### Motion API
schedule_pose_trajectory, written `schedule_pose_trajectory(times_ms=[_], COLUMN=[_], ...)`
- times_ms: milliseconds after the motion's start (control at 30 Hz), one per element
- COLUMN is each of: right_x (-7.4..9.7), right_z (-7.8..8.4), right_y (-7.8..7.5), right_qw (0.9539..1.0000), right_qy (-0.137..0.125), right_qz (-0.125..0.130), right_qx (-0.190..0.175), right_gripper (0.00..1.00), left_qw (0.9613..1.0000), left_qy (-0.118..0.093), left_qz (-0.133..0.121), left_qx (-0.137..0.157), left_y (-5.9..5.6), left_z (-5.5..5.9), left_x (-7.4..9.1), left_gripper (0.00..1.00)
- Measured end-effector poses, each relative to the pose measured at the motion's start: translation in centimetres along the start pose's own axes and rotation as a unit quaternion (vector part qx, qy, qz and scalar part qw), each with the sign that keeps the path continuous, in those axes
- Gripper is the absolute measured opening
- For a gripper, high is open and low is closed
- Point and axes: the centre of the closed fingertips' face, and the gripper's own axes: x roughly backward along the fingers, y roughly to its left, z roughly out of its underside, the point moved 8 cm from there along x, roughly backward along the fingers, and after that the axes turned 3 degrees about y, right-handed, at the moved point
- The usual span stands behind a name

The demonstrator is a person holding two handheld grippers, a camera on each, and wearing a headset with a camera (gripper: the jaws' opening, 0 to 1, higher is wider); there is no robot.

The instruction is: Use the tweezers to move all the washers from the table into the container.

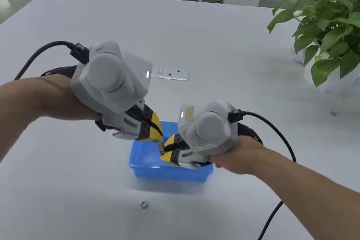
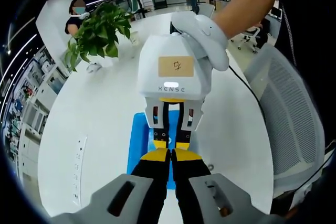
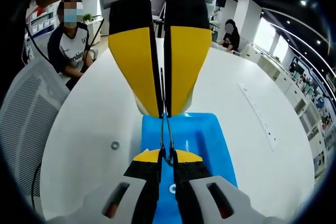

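1. Left gripper (image 1: 154,130): held in the person's left hand, reaching over the blue container (image 1: 169,171). In the right gripper view it comes down from the top (image 3: 164,113). Its yellow pads (image 3: 134,61) are pressed almost together on the upper part of the tweezers (image 3: 163,93).
2. Right gripper (image 1: 169,155): held in the right hand, facing the left gripper tip to tip. In its own view (image 3: 167,157) the jaws are drawn in close, pinching the lower end of the tweezers.
3. Tweezers: a thin metal pair running from one gripper's jaws to the other's, above the container's floor (image 3: 210,140).
4. Washer (image 1: 144,204): lies flat on the white table (image 1: 236,43), just outside the container on the side nearest the person. The right gripper view shows it left of the container (image 3: 114,145).
5. Pale ring (image 3: 172,188): rests on the container floor between the right gripper's jaws and looks like another washer.
6. Surroundings: a power strip (image 1: 169,74) lies beyond the grippers, and a potted plant (image 1: 326,21) stands at the table's far right.
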Motion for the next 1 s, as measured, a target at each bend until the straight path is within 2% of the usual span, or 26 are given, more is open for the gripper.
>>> schedule_pose_trajectory(times_ms=[567,1000], right_x=[-1.7,-1.6], right_z=[1.0,1.0], right_y=[-1.1,-0.9], right_qw=[0.9996,0.9996], right_qy=[0.004,0.003], right_qz=[-0.017,-0.016], right_qx=[-0.024,-0.023], right_gripper=[0.1,0.1], left_qw=[0.9998,0.9998], left_qy=[-0.003,-0.004], left_qz=[0.006,0.006], left_qx=[0.016,0.018], left_y=[1.3,1.2], left_z=[0.8,1.0], left_x=[-1.6,-1.4], left_gripper=[0.05,0.05])
